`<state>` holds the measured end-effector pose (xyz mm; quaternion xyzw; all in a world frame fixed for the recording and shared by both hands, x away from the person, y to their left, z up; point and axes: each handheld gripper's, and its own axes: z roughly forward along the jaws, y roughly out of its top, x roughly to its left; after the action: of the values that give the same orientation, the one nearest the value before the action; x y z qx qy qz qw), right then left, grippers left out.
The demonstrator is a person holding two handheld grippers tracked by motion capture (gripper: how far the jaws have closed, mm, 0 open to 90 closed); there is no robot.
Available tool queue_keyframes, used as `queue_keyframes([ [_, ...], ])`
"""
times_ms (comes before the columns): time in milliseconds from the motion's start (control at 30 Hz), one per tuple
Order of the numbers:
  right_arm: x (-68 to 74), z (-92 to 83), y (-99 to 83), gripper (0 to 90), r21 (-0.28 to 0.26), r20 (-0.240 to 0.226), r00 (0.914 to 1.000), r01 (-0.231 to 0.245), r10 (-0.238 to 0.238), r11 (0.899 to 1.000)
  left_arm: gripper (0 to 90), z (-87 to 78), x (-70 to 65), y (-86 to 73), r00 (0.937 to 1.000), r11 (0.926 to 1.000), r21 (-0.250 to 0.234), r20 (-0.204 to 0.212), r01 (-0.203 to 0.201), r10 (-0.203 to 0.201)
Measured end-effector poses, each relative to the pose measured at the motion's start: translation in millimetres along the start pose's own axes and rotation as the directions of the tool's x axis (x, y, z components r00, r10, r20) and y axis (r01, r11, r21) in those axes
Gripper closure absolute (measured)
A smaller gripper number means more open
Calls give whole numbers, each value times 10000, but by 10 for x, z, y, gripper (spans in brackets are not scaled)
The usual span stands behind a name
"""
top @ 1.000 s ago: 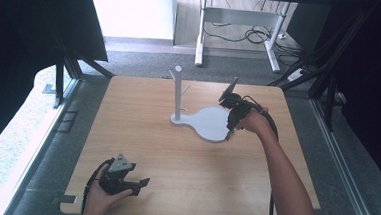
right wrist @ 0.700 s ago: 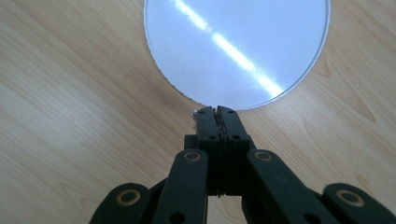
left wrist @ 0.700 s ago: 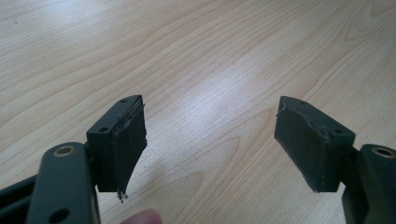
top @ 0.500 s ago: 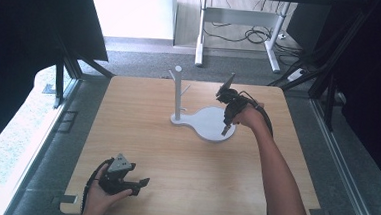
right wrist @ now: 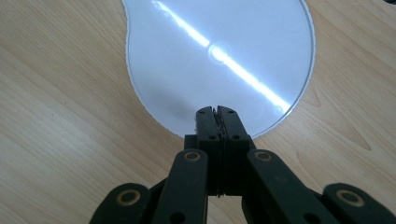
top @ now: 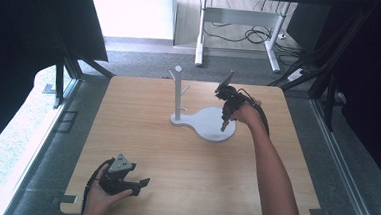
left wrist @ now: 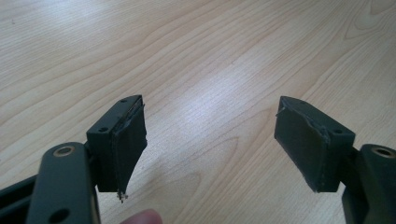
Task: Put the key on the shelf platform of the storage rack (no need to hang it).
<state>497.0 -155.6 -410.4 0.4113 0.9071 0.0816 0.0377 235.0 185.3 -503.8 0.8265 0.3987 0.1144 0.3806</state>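
the white stand point(top: 205, 119) is on the far half of the wooden table point(top: 188, 187), a little right of the middle. it has a flat base, wide and round on one side, and a thin upright post point(top: 178, 91) with small pegs on the narrow side. nothing hangs on the pegs and nothing lies on the base; its surface is bare and shiny, with a bright line of light across it in the right gripper view point(right wrist: 219, 51).

the right gripper point(top: 223, 127) is now over the near right edge of this base, pointing down at it. one second ago it was a bit more to the right and farther back, so it has moved in toward the base. its jaws are pressed fully together and there is nothing between them point(right wrist: 217, 114). i think the person wants to push or hold the base with the closed tip, not to grasp it, but i cannot tell if the tip touches it already.

the left gripper point(top: 132, 185) has not moved. it rests low near the front left edge of the table, well apart from the stand, jaws wide apart, with only bare wood in front of them point(left wrist: 210, 140).
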Motion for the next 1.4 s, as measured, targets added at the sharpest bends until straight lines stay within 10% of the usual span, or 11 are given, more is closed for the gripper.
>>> queue_keyframes([
  [1400,-105,593,180,900,-987,-19,9955,-943,945,9906,254,-9,21,-8,10000,10000,38,9,61,-61],
])
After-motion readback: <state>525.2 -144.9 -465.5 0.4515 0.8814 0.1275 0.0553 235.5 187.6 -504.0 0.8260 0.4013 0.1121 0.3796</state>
